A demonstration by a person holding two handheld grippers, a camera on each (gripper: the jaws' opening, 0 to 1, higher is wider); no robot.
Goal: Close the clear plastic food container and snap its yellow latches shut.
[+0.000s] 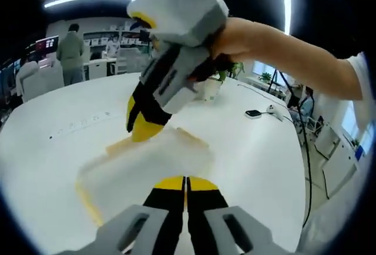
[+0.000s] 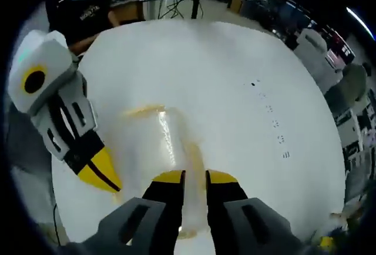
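On a large white oval table lies a clear rectangular plastic food container with yellow latches along its edges, its lid down. In the left gripper view the container sits near the table's middle, just ahead of the left gripper, whose black, yellow-tipped jaws are drawn together with only a hairline between them, their tips over the container's near edge; whether they press on it cannot be told. The right gripper enters from above, held by a person's hand, its yellow tips together and pointing down at the container's far edge beside a yellow latch.

In the right gripper view the right gripper has its jaws nearly together, a narrow gap between the yellow tips, standing over the container near a latch; nothing is seen clamped between them. The left gripper comes in from the left, tips together, touching or just beside the container's edge.

Further off on the table lie a small black device with a cable and a potted green plant. A person in a grey top stands behind the table.
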